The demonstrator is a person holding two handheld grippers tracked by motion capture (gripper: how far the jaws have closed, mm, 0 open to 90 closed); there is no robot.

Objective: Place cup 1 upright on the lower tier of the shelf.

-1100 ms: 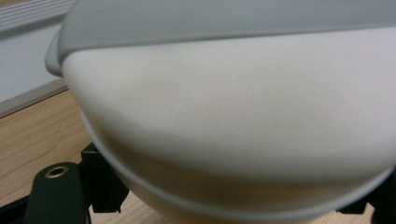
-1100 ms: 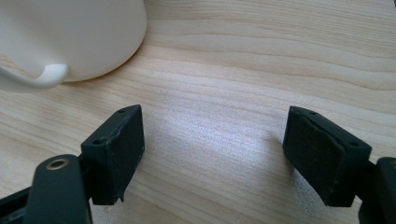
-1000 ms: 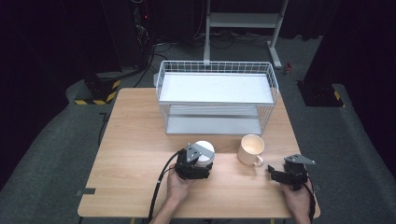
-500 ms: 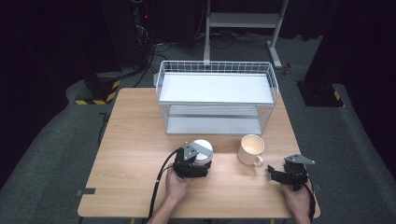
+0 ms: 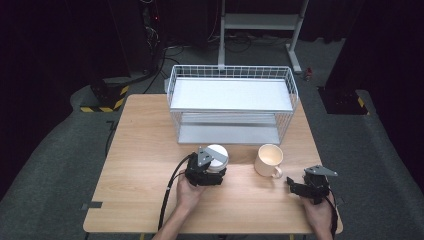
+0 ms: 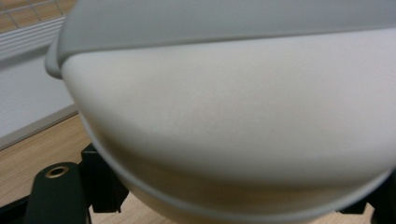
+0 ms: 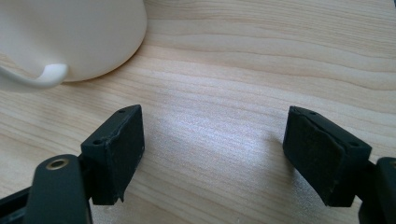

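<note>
1. A light wooden table [image 5: 140, 180] stands on grey carpet, with dark equipment and a white metal stand [image 5: 260, 22] behind its far edge.
2. A white wire rack [image 5: 232, 102] with two flat shelves sits at the far middle of the table; its open front faces the person and stands just beyond the two cups.
3. A cream mug [image 5: 268, 160] stands upright near the rack's front right, handle turned toward the person; in the right gripper view it sits at upper left [image 7: 70, 37], apart from the jaws.
4. A white round cup [image 5: 218, 155], seen very close and blurred in the left gripper view [image 6: 233, 130], lies between the left gripper's [image 5: 206, 172] jaws, which pinch its sides.
5. The right gripper [image 5: 300, 189] rests low over bare wood right of the mug, jaws spread wide with nothing between them.
</note>
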